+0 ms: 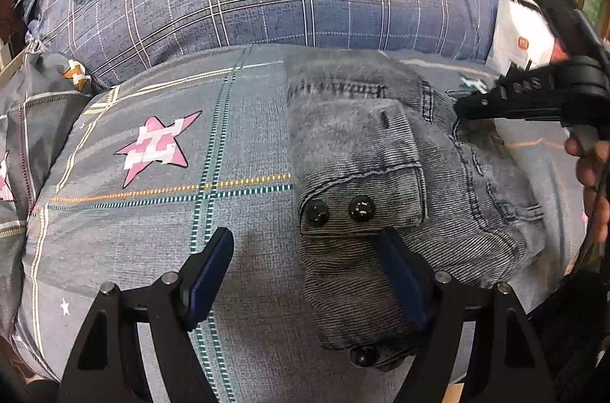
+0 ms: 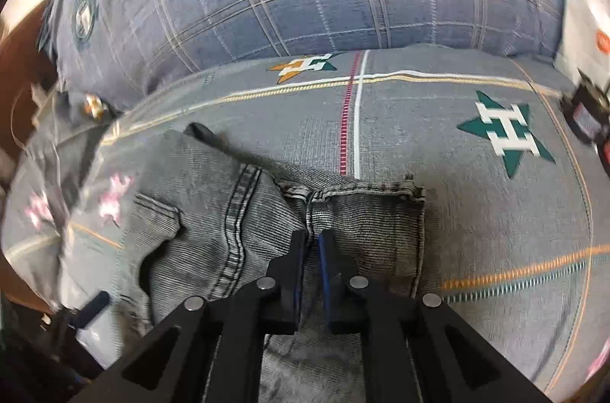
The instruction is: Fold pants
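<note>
The grey jeans [image 1: 381, 151] lie folded into a compact bundle on the bedspread [image 1: 152, 231], nearly done. Left gripper [image 1: 305, 273] spread wide at six o'clock; right gripper [image 2: 312, 243] almost pressed together, pinching nothing.

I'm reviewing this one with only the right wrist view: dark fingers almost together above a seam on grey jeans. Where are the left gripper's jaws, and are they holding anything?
Observer: The left gripper stands wide open and grips nothing. One finger is over the jeans, the other over bare bedsheet.
Operator: Which part of the jeans?
Observer: The buttoned edge. Three dark buttons show there, two side by side and one nearer the camera.
Operator: Does that view show the right gripper?
Observer: Yes. The right gripper reaches in from the right, its tip over the jeans' far side, with a hand just below its body.
</note>
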Demonstrator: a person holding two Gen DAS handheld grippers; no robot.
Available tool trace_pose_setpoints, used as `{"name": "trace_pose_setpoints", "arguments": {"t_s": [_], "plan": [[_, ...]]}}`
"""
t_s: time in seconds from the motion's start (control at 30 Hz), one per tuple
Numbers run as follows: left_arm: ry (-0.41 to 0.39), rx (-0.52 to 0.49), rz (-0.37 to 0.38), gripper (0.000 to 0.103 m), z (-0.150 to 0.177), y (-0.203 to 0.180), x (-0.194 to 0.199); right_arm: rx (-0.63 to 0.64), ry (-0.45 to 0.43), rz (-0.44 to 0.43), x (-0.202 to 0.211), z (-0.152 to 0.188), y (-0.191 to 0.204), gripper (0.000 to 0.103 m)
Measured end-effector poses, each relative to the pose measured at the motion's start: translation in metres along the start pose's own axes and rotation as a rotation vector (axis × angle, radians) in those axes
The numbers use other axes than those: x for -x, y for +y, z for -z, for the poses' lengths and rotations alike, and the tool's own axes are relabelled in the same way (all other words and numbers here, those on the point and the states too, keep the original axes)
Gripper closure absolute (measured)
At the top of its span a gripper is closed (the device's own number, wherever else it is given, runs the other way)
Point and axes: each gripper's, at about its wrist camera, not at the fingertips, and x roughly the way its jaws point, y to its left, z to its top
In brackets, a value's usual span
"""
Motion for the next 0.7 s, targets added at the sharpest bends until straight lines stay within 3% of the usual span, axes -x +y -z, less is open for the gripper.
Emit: {"name": "trace_pose_setpoints", "arguments": {"t_s": [0.1,0.2,0.3,0.6,0.7], "plan": [[-0.024,0.038,0.007,0.024,-0.002,0.005,0.011,0.066,-0.034,0.035,0.027,0.003,0.006,0.093],[-0.02,0.032,-0.002,0.024,-0.002,0.002,0.012,0.069,-0.08,0.013,0.041,0.015,0.003,0.09],[0.005,0.002,-0.015,0.024,0.003,-0.004,0.005,0.046,0.064,0.067,-0.003,0.037,-0.016,0.083],[0.002,0.025,-0.009,0.024,0.003,-0.001,0.004,0.043,-0.036,0.032,0.047,0.059,-0.016,0.082],[0.009,0.028,0.001,0.024,0.003,-0.001,0.003,0.071,0.038,0.04,0.03,0.083,-0.011,0.076]]}}
